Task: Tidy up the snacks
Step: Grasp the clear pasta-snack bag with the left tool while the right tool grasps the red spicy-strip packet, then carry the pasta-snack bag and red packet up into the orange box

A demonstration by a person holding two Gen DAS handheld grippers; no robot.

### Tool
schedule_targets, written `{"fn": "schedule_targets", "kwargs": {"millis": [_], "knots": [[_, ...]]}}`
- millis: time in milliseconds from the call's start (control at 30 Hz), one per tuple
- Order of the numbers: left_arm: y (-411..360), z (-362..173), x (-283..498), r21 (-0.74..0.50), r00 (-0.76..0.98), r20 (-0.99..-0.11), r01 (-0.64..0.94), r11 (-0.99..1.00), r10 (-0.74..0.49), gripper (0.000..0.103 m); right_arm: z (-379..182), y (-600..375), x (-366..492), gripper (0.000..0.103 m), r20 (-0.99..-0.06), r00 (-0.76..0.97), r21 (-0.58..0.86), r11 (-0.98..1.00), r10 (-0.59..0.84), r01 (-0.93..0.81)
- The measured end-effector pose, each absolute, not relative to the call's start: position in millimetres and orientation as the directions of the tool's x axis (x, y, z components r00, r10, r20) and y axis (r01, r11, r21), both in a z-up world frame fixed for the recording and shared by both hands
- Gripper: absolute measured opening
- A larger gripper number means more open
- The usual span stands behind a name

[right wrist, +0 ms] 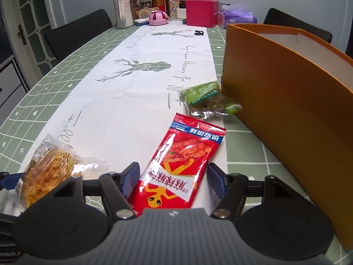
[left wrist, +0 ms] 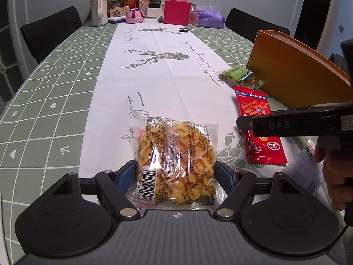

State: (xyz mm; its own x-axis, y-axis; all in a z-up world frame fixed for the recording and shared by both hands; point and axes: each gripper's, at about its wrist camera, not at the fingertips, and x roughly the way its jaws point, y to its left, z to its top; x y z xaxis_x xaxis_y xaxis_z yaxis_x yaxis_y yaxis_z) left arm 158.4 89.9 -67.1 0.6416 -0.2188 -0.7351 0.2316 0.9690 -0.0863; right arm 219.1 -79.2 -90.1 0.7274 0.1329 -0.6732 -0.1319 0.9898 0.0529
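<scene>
The waffle pack (left wrist: pixel 176 161) lies on the white runner (left wrist: pixel 154 77) of the bench (left wrist: pixel 44 114), at 6 o'clock in the left wrist view, with the left tool (left wrist: pixel 176 172) pinching it: both blue pads touch its sides. From the right wrist view the same pack sits at 8 o'clock.

The red pack (right wrist: pixel 178 165) lies at 6 o'clock in the right view, between the fingers of the right tool (right wrist: pixel 174 178). The left pad (right wrist: pixel 130 178) meets its edge; the right pad stands just clear, so this tool is spread around the pack, not pressing it.

At 1 o'clock from the red pack lies a green pack (right wrist: pixel 207 99), touching the foot of the orange box (right wrist: pixel 286 101), which stands upright at 2 o'clock.

Bottles, a pink box (right wrist: pixel 200 13) and tissues crowd the far end at 12 o'clock.
</scene>
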Motion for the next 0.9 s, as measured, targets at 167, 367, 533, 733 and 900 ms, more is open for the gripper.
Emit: {"fn": "schedule_targets", "kwargs": {"millis": [167,367,533,733,900], "knots": [[90,-67,158,-0.088,0.644,-0.733,0.228,0.97,-0.218,0.089,-92,-75,215,0.061,-0.662,0.739,-0.002,0.986,0.122,-0.165],[92,-66,156,-0.107,0.647,-0.731,0.205,0.973,-0.217,0.086,-92,-84,209,0.054,-0.658,0.736,0.02,0.981,0.16,-0.195],[92,-64,151,-0.12,0.645,-0.729,0.207,0.971,-0.228,0.083,-91,-89,201,0.051,-0.652,0.737,0.038,0.979,0.177,-0.202],[89,-58,144,-0.113,0.651,-0.724,0.213,0.97,-0.227,0.082,-83,-94,190,0.049,-0.625,0.752,0.066,0.975,0.207,-0.213],[88,-46,139,-0.107,0.671,-0.705,0.219,0.97,-0.229,0.082,-68,-99,181,0.048,-0.585,0.777,0.084,0.97,0.233,-0.228]]}}
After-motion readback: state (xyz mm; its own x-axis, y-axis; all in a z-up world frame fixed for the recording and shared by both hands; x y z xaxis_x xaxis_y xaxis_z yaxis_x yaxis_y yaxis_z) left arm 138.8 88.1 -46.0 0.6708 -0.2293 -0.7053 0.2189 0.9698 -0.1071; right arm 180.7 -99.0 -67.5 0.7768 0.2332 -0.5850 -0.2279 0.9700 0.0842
